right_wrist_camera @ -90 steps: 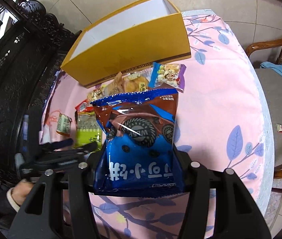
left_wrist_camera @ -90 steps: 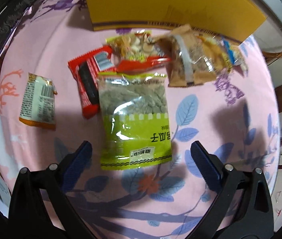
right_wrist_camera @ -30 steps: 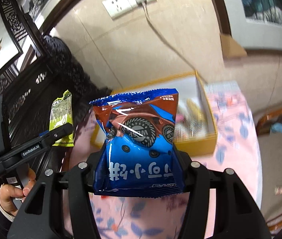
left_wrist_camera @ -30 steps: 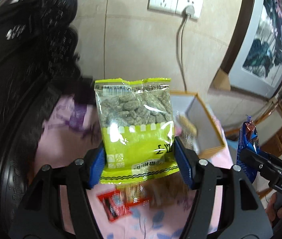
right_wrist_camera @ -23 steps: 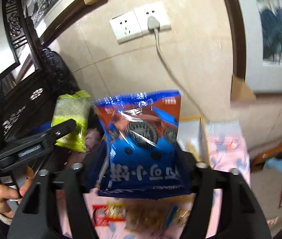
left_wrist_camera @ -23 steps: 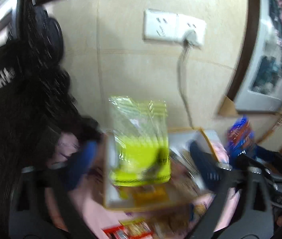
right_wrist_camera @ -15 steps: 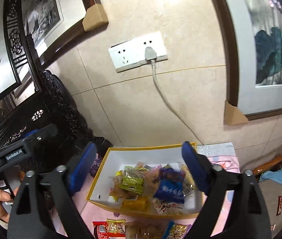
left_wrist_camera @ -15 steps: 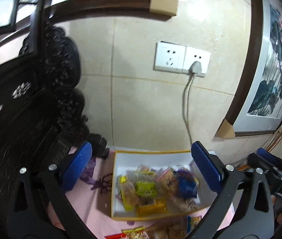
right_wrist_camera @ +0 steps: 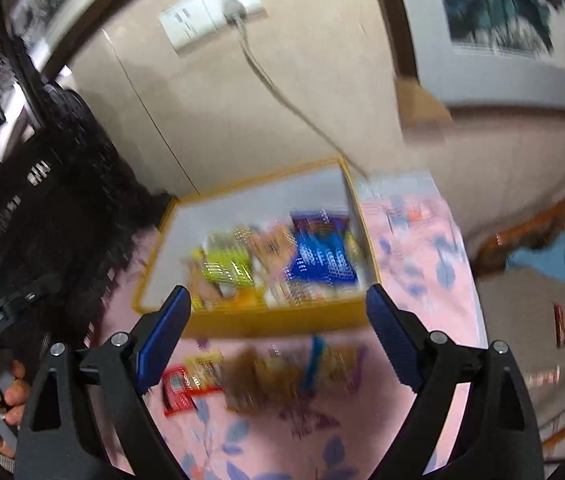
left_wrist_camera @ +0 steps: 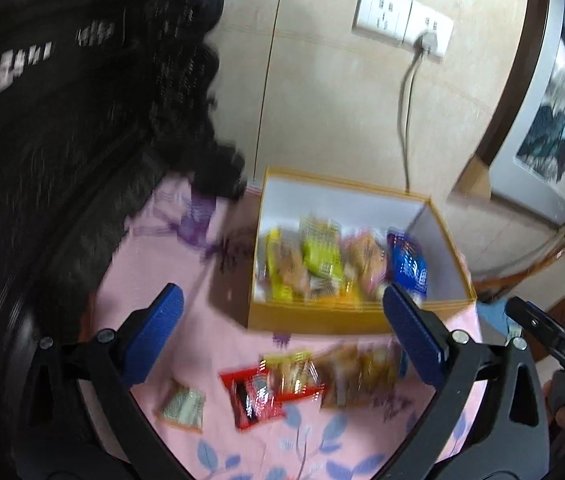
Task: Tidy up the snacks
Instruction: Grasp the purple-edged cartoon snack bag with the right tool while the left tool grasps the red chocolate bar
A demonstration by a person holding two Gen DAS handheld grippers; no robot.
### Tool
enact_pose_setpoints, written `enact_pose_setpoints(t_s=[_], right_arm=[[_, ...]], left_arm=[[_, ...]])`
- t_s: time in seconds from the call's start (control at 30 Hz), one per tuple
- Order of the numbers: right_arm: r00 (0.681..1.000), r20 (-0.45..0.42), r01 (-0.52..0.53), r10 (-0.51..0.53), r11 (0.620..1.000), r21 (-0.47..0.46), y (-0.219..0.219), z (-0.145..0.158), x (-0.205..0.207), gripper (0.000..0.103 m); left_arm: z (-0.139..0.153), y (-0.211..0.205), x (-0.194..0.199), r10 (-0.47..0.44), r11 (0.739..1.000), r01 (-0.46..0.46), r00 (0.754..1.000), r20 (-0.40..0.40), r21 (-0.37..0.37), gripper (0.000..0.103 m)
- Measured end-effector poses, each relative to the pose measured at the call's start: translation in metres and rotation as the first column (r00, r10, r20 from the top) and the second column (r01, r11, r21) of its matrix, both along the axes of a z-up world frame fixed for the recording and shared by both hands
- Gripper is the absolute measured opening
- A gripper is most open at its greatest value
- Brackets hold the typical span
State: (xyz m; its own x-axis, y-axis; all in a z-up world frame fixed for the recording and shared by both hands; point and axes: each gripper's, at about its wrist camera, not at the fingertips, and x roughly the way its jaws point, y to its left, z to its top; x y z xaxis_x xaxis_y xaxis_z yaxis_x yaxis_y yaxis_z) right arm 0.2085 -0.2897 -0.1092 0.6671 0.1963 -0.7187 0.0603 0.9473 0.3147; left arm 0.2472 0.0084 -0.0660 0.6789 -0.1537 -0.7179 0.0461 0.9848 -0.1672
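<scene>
Both grippers, left (left_wrist_camera: pixel 284 338) and right (right_wrist_camera: pixel 278 334), gape empty above the cloth. Ahead, the yellow box (left_wrist_camera: pixel 346 322) lies crosswise, its near wall facing them, snacks (right_wrist_camera: pixel 274 264) inside.

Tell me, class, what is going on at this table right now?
A person is sorting snacks into a yellow box. Both the left gripper and the right gripper are open and empty. A blue packet and a green packet lie in the box; several packets, including a red packet, remain on the pink tablecloth.
</scene>
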Motion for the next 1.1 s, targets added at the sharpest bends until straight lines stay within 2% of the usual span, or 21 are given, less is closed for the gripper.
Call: enact_pose_setpoints(t_s=[0.17, 0.33, 0.57, 0.8, 0.87, 0.93, 1.0, 1.1], right_arm=[[0.987, -0.16, 0.01, -0.009, 1.0, 0.0, -0.001, -0.055, 0.003, 0.09], [0.967, -0.25, 0.04, -0.04, 0.999, -0.005, -0.002, -0.096, 0.018, 0.09], [0.932, -0.353, 0.069, -0.082, 0.996, -0.051, 0.002, -0.139, 0.049, 0.09], [0.915, -0.395, 0.054, -0.083, 0.995, -0.084, 0.011, -0.165, 0.06, 0.089], [0.919, -0.385, 0.059, -0.082, 0.996, -0.073, 0.01, -0.17, 0.059, 0.089], [0.926, -0.367, 0.05, -0.086, 0.993, -0.109, 0.011, -0.169, 0.055, 0.079], [0.928, -0.36, 0.045, -0.093, 0.989, -0.141, 0.009, -0.167, 0.05, 0.055], [0.923, -0.369, 0.083, -0.108, 0.993, -0.082, -0.009, -0.165, 0.039, 0.046]], left_arm=[[-0.045, 0.006, -0.025, -0.013, 0.998, 0.02, 0.993, -0.117, 0.057, 0.101], [-0.069, 0.02, -0.042, 0.008, 0.998, 0.003, 0.982, -0.191, 0.055, 0.101], [-0.076, 0.036, -0.044, 0.04, 0.998, -0.028, 0.974, -0.223, 0.06, 0.101], [-0.079, 0.043, -0.041, 0.068, 0.995, -0.05, 0.969, -0.236, 0.082, 0.101], [-0.08, 0.044, -0.04, 0.073, 0.994, -0.053, 0.968, -0.241, 0.092, 0.101], [-0.082, 0.044, -0.039, 0.08, 0.993, -0.055, 0.964, -0.253, 0.104, 0.101], [-0.085, 0.045, -0.038, 0.082, 0.993, -0.056, 0.961, -0.264, 0.106, 0.101], [-0.091, 0.046, -0.036, 0.088, 0.993, -0.06, 0.955, -0.283, 0.104, 0.101]])
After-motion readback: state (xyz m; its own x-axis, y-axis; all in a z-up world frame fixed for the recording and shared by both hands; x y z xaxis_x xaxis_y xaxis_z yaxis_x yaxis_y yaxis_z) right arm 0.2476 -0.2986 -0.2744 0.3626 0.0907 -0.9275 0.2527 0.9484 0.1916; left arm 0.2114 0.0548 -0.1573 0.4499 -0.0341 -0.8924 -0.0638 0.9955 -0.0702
